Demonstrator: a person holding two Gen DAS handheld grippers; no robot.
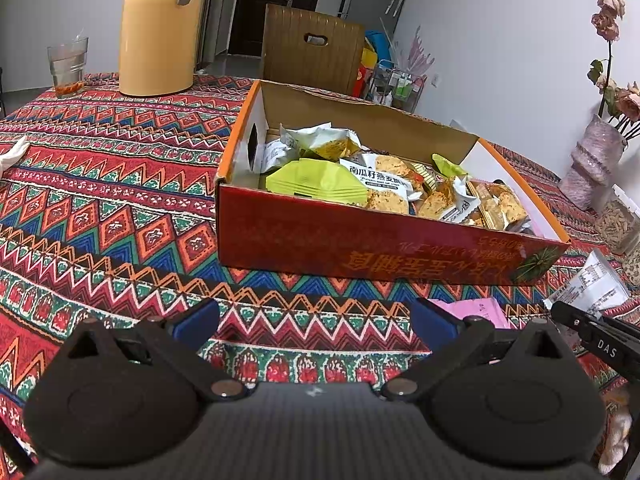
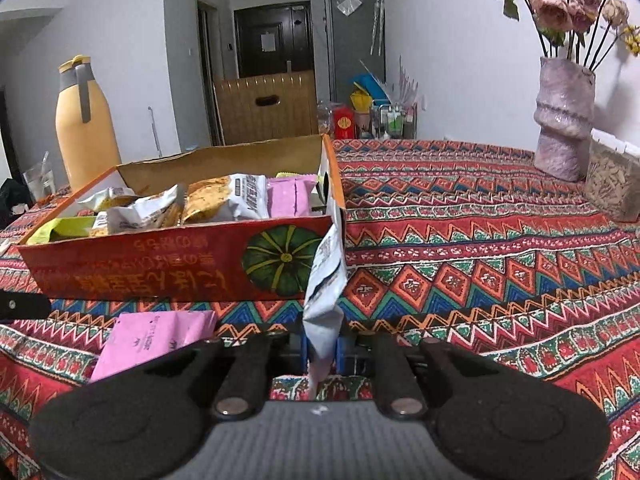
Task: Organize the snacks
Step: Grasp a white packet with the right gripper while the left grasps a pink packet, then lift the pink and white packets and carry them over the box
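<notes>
A red cardboard box [image 1: 360, 244] stands on the patterned tablecloth, filled with several snack packets [image 1: 384, 184]. It also shows in the right wrist view [image 2: 160, 264]. My left gripper [image 1: 316, 320] is open and empty, in front of the box's near wall. My right gripper [image 2: 322, 350] is shut on a white snack packet [image 2: 326, 292], held upright just off the box's right front corner. This packet also shows in the left wrist view [image 1: 592, 284]. A pink snack packet [image 2: 152, 340] lies flat on the cloth in front of the box, left of my right gripper; it also shows in the left wrist view [image 1: 480, 312].
A yellow thermos jug [image 1: 160, 32] and a glass of water [image 1: 68, 66] stand at the far left. A pink vase with dried roses [image 2: 564, 116] and a clear jar of seeds [image 2: 612, 184] stand at the right. A cardboard carton [image 2: 266, 106] is behind the table.
</notes>
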